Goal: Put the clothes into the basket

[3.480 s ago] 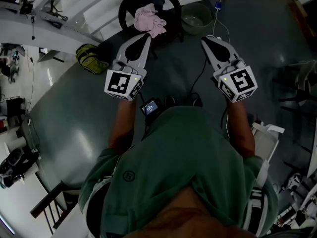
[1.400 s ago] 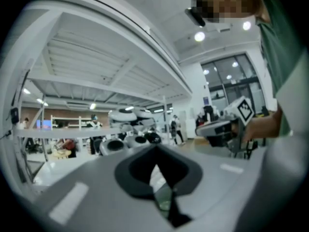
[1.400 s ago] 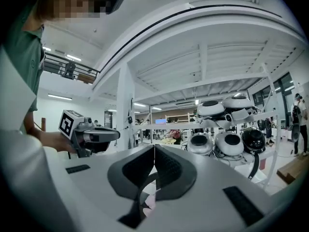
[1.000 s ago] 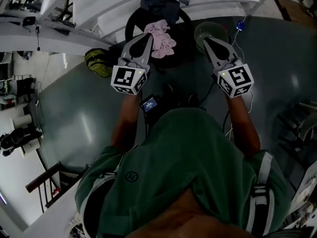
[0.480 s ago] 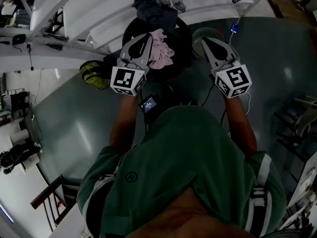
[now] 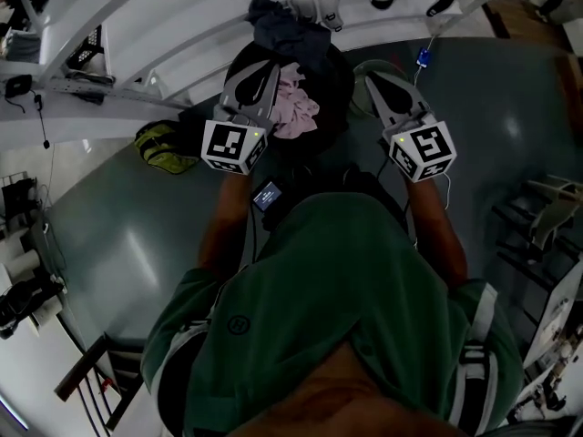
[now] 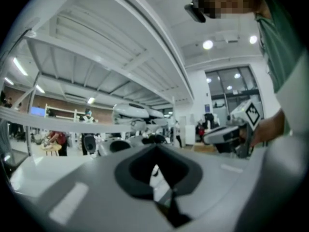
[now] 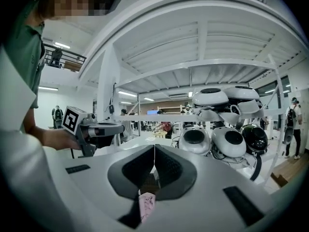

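Both jaws clenched, nothing held: left gripper over the crumpled pink cloth, right gripper over a pale green round tub. Pink cloth lies on a black round container; a dark blue garment sits just beyond it

Looks like a robotics lab: white robot shells at three o'clock, white racking at twelve, ceiling lights.
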Action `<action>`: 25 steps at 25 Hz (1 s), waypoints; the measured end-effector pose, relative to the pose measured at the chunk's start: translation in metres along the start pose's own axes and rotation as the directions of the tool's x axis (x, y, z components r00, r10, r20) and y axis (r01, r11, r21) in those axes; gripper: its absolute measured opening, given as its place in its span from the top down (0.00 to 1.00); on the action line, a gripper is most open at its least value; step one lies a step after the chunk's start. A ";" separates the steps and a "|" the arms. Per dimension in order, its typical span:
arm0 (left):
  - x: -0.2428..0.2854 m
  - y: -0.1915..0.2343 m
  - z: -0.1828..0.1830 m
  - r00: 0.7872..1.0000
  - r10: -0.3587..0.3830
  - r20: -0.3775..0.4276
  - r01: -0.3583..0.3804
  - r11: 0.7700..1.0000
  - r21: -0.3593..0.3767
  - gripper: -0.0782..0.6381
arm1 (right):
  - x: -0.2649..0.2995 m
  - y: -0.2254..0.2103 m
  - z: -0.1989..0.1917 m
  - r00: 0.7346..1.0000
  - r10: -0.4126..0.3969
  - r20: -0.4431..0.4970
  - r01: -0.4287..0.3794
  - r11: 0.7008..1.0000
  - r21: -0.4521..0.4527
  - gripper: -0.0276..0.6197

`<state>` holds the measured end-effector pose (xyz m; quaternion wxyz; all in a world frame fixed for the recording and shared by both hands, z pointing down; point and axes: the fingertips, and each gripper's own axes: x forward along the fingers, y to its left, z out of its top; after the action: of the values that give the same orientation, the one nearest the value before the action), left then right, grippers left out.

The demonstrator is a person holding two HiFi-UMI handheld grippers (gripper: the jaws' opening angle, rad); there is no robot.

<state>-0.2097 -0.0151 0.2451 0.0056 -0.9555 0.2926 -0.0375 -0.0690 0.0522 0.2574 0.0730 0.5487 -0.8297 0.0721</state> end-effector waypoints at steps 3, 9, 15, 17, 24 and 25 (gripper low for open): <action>0.011 0.012 -0.004 1.000 0.014 -0.005 -0.014 1.000 -0.013 0.89 | 0.018 -0.010 0.002 1.000 0.015 -0.005 -0.015 1.000 0.000 0.95; 0.040 0.027 -0.018 0.996 0.059 -0.060 -0.060 0.998 -0.005 0.89 | 0.056 -0.039 -0.009 0.997 0.077 -0.005 -0.077 0.996 0.034 0.95; 0.090 0.041 -0.025 0.986 0.126 -0.106 -0.127 0.992 -0.005 0.89 | 0.096 -0.077 -0.015 0.984 0.181 -0.004 -0.180 0.982 0.049 0.95; 0.109 0.044 -0.026 0.983 0.144 -0.113 -0.146 0.989 -0.005 0.89 | 0.107 -0.090 -0.019 0.977 0.212 -0.005 -0.211 0.975 0.061 0.95; 0.150 0.055 -0.037 0.965 0.221 -0.142 -0.220 0.975 0.019 0.89 | 0.147 -0.123 -0.043 0.952 0.303 -0.034 -0.300 0.951 0.081 0.95; 0.151 0.058 -0.039 0.962 0.230 -0.147 -0.230 0.973 0.022 0.89 | 0.153 -0.124 -0.048 0.950 0.311 -0.040 -0.307 0.948 0.085 0.95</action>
<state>-0.1200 -0.1476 0.2925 -0.0098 -0.9095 0.4012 -0.1085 -0.0121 -0.1244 0.3397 0.0612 0.4125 -0.8997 0.1294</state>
